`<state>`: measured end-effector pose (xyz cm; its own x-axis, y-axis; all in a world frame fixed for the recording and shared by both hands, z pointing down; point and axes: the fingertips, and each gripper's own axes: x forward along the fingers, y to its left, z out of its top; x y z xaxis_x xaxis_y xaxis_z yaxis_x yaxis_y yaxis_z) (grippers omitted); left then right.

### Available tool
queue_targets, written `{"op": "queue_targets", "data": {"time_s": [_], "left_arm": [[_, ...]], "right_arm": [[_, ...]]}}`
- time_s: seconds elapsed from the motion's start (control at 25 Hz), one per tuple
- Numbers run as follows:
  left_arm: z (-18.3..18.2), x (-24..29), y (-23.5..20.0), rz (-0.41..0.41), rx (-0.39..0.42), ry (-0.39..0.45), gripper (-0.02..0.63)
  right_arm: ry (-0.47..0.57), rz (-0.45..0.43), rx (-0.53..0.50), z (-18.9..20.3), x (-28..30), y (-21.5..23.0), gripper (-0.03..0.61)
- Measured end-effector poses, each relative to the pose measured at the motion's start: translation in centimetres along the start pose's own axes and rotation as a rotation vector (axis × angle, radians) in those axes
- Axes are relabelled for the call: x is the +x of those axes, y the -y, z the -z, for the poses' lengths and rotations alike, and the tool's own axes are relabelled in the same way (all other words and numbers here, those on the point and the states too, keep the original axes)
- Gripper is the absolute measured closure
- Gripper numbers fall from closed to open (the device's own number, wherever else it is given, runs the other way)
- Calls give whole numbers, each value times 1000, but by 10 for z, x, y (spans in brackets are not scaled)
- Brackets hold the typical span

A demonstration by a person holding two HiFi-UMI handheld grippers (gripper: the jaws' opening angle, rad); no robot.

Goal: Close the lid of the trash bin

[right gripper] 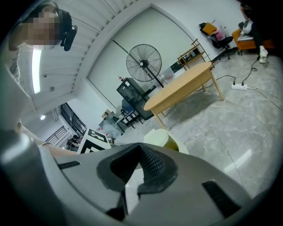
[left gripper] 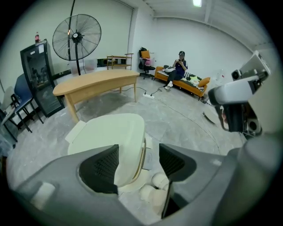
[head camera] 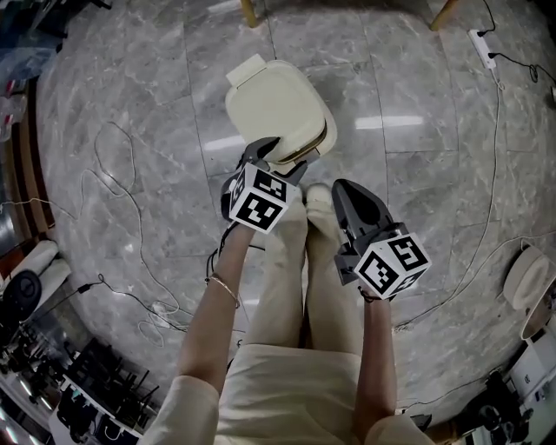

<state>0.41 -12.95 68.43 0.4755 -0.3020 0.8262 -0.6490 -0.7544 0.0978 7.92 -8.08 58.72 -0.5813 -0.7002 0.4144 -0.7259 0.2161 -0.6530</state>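
Straddling the near edge of the lid (left gripper: 112, 141) with the left gripper (left gripper: 138, 165), jaws wide apart, one on each side of the rim, not clamped. Finds the trash bin (head camera: 328, 137) on the marble floor (head camera: 130, 104) just ahead of the shoes (head camera: 318, 198), lid ajar and tilted, a dark gap showing at the near side. Keeps the right gripper (right gripper: 139, 167) off to the side above the shoes, jaws pressed together on nothing.

Likely trouble: slipping off the smooth curved lid if pushed with open jaws; sliding or tipping a light bin on polished stone if pressed off-centre; pinching a jaw in the closing gap. Cannot tell whether a shoe touches the bin's base.

Plenty of open floor all round the bin. Cable (head camera: 113, 174) well apart to the left, table legs (head camera: 249, 12) well beyond the far side, nothing crowding the downward push.
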Motion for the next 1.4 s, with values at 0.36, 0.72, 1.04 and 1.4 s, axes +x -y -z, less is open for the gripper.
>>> {"op": "queue_targets", "data": {"time_s": [0.36, 0.72, 1.04, 1.4], "left_arm": [[17, 17, 6, 57, -30, 33, 337], [28, 32, -7, 38, -60, 55, 482], [40, 47, -16, -3, -58, 30, 574], [45, 56, -16, -23, -14, 18, 588]], "right_arm": [[22, 31, 19, 18, 4, 11, 574], [24, 39, 3, 33, 18, 23, 574], [37, 46, 17, 38, 26, 37, 574], [52, 47, 2, 29, 36, 47, 574]]}}
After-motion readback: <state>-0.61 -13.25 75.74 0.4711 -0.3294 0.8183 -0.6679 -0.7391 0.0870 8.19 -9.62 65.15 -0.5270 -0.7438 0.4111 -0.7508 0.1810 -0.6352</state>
